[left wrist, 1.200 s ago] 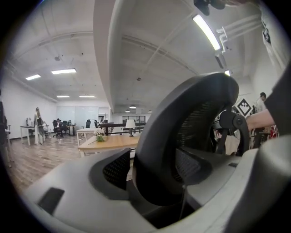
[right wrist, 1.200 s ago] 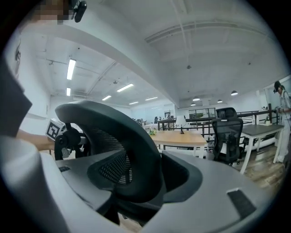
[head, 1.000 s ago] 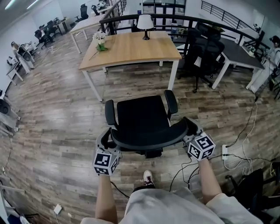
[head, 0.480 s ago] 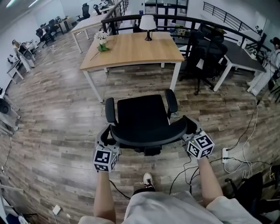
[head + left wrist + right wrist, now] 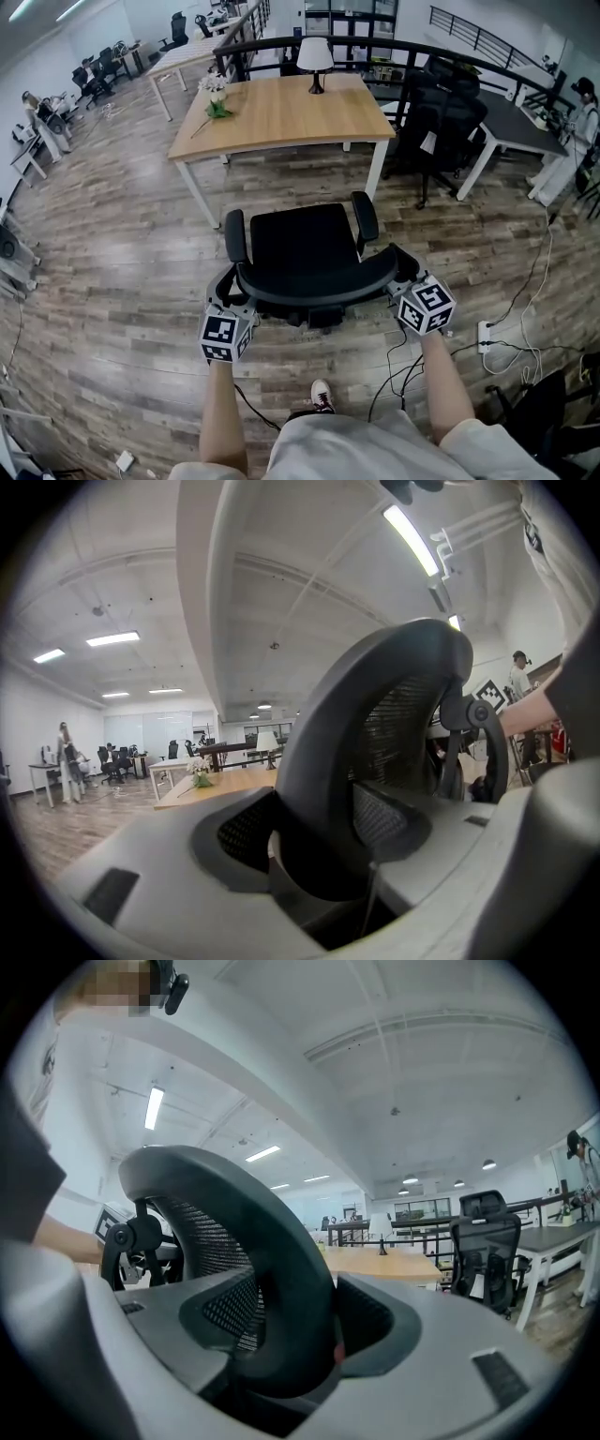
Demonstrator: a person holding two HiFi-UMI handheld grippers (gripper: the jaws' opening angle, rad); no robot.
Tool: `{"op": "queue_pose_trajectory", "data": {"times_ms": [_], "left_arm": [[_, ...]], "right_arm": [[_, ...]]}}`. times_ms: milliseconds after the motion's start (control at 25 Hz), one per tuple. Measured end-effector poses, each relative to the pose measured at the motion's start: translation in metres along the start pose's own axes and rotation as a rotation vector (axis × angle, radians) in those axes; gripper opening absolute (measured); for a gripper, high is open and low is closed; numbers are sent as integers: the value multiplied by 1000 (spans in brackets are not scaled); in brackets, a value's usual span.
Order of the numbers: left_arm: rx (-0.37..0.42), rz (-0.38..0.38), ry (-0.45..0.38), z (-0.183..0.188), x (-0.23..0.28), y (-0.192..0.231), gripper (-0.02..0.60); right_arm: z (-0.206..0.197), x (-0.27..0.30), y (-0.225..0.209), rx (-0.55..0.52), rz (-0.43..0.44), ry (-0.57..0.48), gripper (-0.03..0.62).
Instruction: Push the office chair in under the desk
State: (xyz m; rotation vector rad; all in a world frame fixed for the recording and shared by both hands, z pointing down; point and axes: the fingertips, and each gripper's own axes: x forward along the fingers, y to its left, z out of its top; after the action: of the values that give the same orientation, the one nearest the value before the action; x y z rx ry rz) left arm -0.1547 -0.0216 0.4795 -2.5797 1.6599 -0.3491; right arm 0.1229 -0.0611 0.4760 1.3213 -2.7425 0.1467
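Floor (image 5: 112,281) w/ chair (image 5: 305,248), desk (image 5: 281,112); desk has lamp (image 5: 314,56), flowers (image 5: 216,94).

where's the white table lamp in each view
head view: lamp at top centre, on the far edge of the wooden desk.
left gripper view: lamp small, left of centre, just left of the chair backrest.
right gripper view: lamp tiny, right of centre, right of the chair backrest.
shared landmark: the wooden desk it stands on.

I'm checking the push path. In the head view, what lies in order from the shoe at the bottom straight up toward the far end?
Shoe → chair → desk → lamp at its far edge.
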Motion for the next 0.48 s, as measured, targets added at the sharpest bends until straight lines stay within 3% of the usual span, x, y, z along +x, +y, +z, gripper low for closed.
{"op": "queue_pose_trajectory", "data": {"times_ms": [480], "left_arm": [[-25,-39,17,0,22,29,279]], "right_arm": [[6,28,-3,-11,-33,-3,278]]}}
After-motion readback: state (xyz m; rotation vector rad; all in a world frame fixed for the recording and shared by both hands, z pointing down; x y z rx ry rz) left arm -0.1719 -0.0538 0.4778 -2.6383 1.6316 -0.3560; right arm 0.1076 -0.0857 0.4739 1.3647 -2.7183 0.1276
